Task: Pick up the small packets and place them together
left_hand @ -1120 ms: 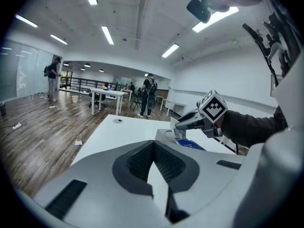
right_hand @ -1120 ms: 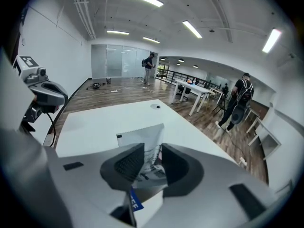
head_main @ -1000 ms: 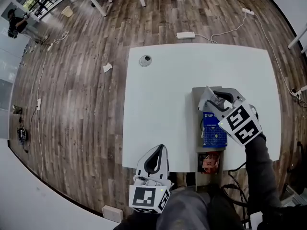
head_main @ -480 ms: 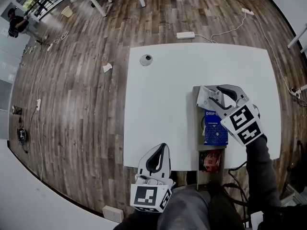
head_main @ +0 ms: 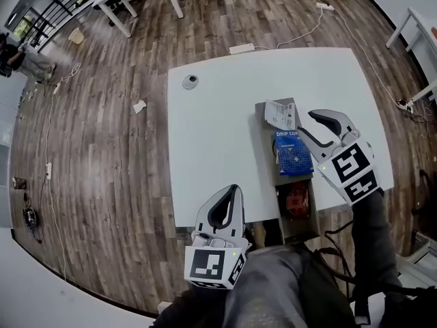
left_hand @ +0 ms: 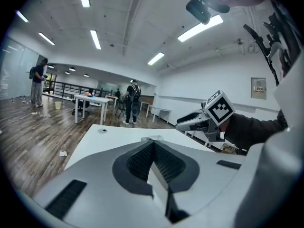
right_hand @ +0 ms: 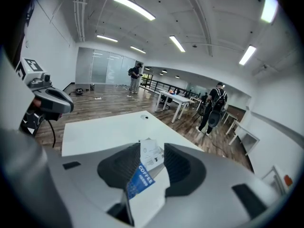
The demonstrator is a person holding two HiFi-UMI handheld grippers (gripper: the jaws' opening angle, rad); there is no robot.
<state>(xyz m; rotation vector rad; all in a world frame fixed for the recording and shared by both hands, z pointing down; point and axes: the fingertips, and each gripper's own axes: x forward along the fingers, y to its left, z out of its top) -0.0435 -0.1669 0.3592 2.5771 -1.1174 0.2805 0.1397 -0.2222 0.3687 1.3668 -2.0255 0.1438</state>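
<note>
Head view: you look steeply down at a white table (head_main: 225, 128) with a long grey tray (head_main: 300, 227) on its right side; the tray's near end hangs past the table's near edge.
Packets: three small packets lie in a row along the tray. A white packet (head_main: 280, 115) is at the far end, a blue packet (head_main: 293, 156) in the middle and a red packet (head_main: 297, 200) nearest you.
Spacing: the white packet touches or slightly overlaps the blue packet's far edge. The red packet lies a little apart from the blue one.
Right gripper: your right gripper (head_main: 307, 123) hangs just right of the tray, beside the white and blue packets. Its jaws stand fairly wide and press on nothing.
Right gripper view: the white and blue packets show in the gap between the jaws, but they lie on the tray beyond, not in a grip.
Left gripper: your left gripper (head_main: 231, 191) sits at the table's near edge, well apart from the tray, jaws closed together and empty.
Elsewhere on the table: only a small round object (head_main: 190, 81) near the far left corner; no loose packets show.
Done so far: all the packets in view appear to be gathered on the one tray.
Left to do: probably little or nothing, perhaps nudging the red packet closer to the others.
</note>
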